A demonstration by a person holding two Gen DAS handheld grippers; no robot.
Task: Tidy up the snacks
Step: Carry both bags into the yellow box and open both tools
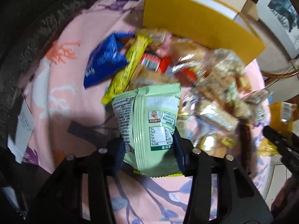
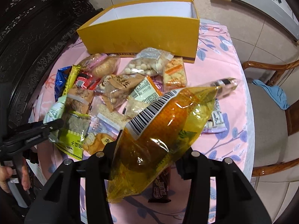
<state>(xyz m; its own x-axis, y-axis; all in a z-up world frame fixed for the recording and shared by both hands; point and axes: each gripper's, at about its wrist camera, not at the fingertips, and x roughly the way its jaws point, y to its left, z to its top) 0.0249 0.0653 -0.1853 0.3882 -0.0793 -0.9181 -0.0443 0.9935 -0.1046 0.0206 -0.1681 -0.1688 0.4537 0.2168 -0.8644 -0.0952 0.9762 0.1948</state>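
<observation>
Pale green snack packet [image 1: 149,128], its back panel of small print unreadable, sits clamped between the left gripper [image 1: 149,147] fingers above a pink floral tablecloth [image 1: 61,100]. Only the right wrist view shows the right gripper [image 2: 147,155] clamped on a barcoded amber bag [image 2: 164,130], near the open yellow box [image 2: 142,35].
</observation>
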